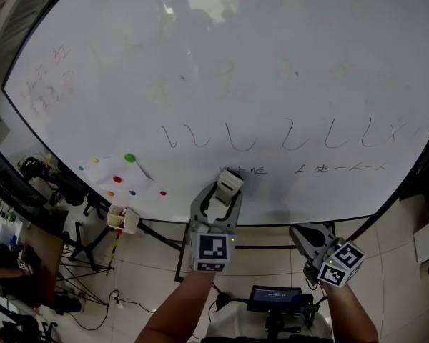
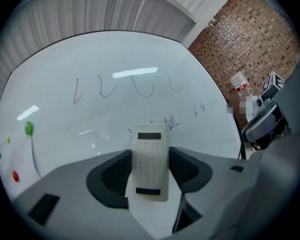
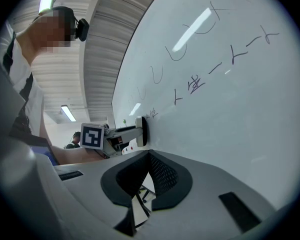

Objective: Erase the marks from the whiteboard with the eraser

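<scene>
The whiteboard [image 1: 286,70] fills my head view, and judging by it the job is barely begun. Below its middle a row of looping strokes [image 1: 236,138] runs toward its right edge, under that sits a line of small writing [image 1: 339,168], and at its upper left are faint red marks [image 1: 50,73], all uncleared. My left claw [image 1: 227,190] is clamped on the eraser [image 1: 229,181], which lies against the whiteboard's lower part, just beside a small scribble [image 1: 249,171] at the left end of the writing. My right claw [image 1: 306,236] hangs closed and empty near the whiteboard's bottom edge. A few coloured magnets [image 1: 130,158] dot its lower left. The whiteboard's right side is cut off, the writing is too small to read, and glare may hide fainter marks higher up.
</scene>
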`<state>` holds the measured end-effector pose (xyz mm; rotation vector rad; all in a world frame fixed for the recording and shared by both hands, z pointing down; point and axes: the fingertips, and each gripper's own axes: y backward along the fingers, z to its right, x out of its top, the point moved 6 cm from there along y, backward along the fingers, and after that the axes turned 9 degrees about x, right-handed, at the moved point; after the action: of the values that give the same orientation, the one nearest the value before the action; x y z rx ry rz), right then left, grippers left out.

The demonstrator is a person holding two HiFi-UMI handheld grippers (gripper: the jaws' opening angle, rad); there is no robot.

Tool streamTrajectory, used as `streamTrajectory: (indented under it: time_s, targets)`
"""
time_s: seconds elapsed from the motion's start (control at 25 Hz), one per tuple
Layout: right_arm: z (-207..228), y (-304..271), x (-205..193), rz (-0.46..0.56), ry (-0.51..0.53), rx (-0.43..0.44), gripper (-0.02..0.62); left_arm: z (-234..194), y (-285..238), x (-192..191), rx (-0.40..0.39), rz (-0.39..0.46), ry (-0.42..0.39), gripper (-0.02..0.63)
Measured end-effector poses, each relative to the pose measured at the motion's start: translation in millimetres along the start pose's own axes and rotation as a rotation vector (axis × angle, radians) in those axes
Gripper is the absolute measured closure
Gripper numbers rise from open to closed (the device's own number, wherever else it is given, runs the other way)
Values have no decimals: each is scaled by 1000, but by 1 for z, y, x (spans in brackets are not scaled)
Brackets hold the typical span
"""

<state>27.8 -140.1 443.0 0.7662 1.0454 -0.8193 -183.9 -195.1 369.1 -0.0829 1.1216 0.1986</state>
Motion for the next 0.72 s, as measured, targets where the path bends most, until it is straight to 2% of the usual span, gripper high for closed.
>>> streamTrajectory:
  time_s: [0.24,0.32,0.44,0.52,0.6,0.72]
  targets:
    - [1,3,1,2,1,-4,580,-37,6,36,142,105,-29,339]
    - [0,3,0,2,-1,-3,580,-40,5,43,165,119,-47,339]
    - [1,3,-2,0,-6,-3,580,-26,2,41,154,112,-104,339]
    - [1,2,-3,-3,-8,1,580,-11,2,34,128,72,-145,339]
    - [1,1,-3,-3,-9,4,580,0,2,18,104,25,-156,337]
    - [0,-1,-2,-5,-9,9,580,7,1,-1,60,-2,-162,336]
